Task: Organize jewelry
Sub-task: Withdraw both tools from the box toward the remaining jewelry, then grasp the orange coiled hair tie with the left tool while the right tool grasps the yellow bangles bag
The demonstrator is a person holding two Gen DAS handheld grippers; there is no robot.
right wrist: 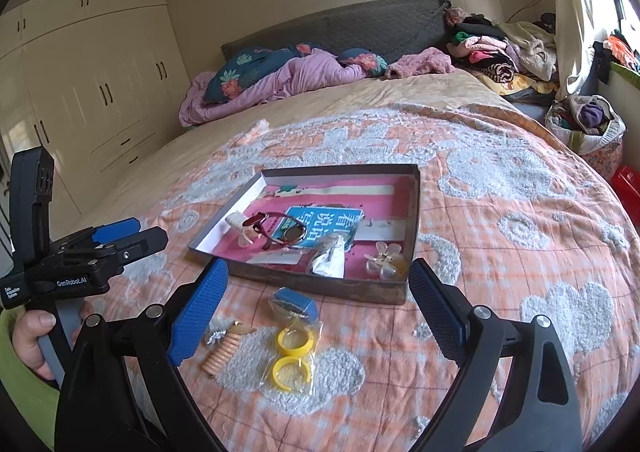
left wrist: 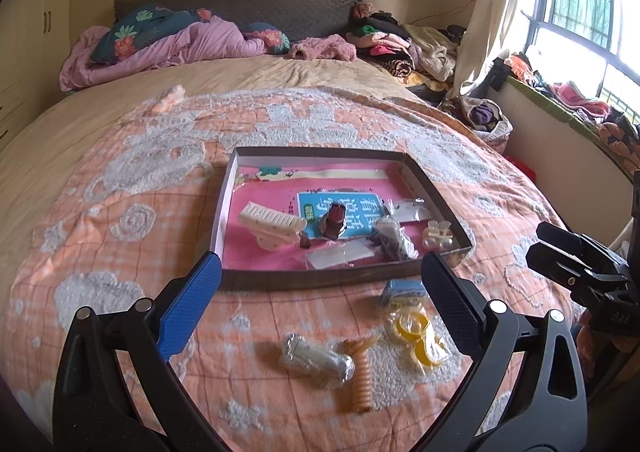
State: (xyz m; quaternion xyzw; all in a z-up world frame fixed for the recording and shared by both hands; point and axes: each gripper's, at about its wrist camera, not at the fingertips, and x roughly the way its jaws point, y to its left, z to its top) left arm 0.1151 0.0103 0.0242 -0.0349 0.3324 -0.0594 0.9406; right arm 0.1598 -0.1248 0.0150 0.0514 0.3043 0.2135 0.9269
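Observation:
A shallow cardboard tray (left wrist: 320,281) (right wrist: 320,289) with a pink lining lies on the bedspread. It holds a cream hair clip (left wrist: 274,222), red sunglasses (right wrist: 280,232), small plastic packets and a clear flower claw clip (right wrist: 385,258). In front of the tray lie a bag of yellow rings with a blue card (right wrist: 294,348) (left wrist: 412,328), an orange spiral hair tie (left wrist: 360,376) (right wrist: 222,352) and a clear packet (left wrist: 316,360). My left gripper (left wrist: 320,316) is open and empty above these loose items. My right gripper (right wrist: 316,316) is open and empty, over the yellow rings.
The orange and white bedspread (right wrist: 500,252) covers the near bed. Purple bedding and pillows (left wrist: 168,44) lie at the headboard, with clothes piles (left wrist: 400,44) to the right. Wardrobes (right wrist: 92,84) stand left. A window sill (left wrist: 560,100) is right.

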